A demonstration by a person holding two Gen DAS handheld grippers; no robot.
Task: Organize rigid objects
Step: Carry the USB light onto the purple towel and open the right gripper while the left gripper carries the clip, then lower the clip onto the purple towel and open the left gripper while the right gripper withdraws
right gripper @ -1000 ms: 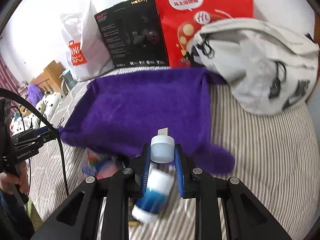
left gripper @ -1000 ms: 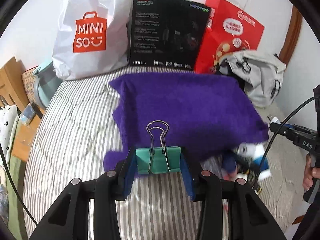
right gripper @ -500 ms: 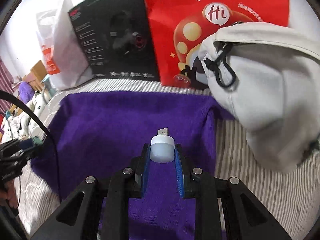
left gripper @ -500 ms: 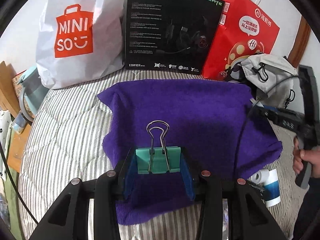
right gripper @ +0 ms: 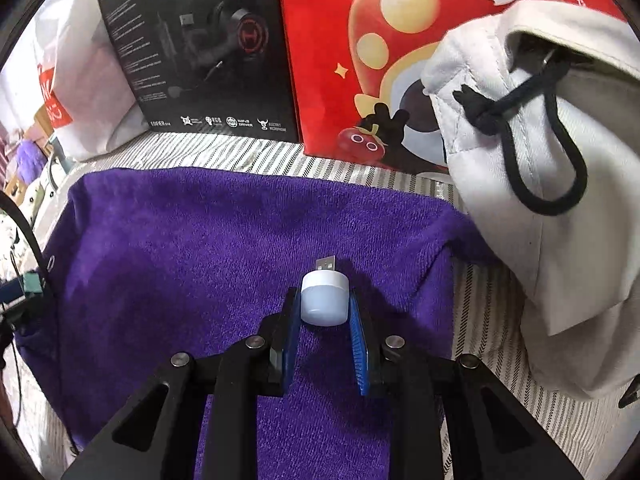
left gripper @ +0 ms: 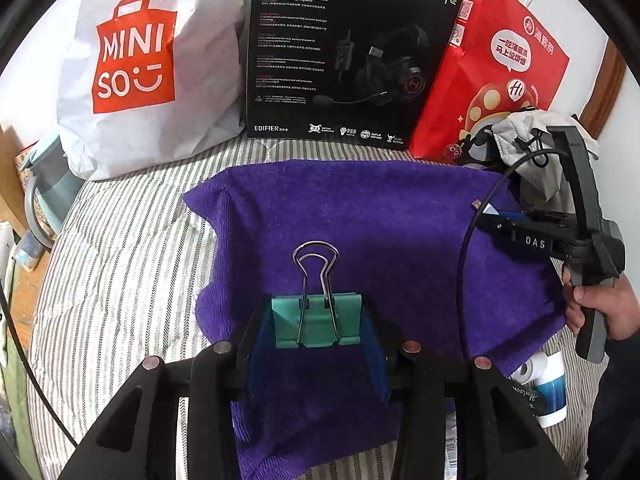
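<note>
My left gripper (left gripper: 316, 314) is shut on a green binder clip (left gripper: 316, 322), wire handles pointing forward, held over the near edge of a purple towel (left gripper: 360, 208) spread on the bed. My right gripper (right gripper: 324, 300) is shut on a small white USB light (right gripper: 323, 298) with its metal plug pointing forward, low over the towel's (right gripper: 200, 240) right part. In the left wrist view the right gripper (left gripper: 482, 210) reaches in from the right, a hand (left gripper: 600, 312) on its handle. The clip (right gripper: 32, 282) shows at the left edge of the right wrist view.
A white Miniso bag (left gripper: 132, 60), a black headset box (left gripper: 344, 52) and a red paper bag (left gripper: 492, 68) stand along the wall behind the towel. A pale backpack (right gripper: 560, 160) lies right of it. A white and blue bottle (left gripper: 550, 388) lies on the striped sheet (left gripper: 120, 260).
Both grippers moved forward over the towel with their objects. The right one left the bottle and clutter near the bed's edge and came down toward the towel's right part.
</note>
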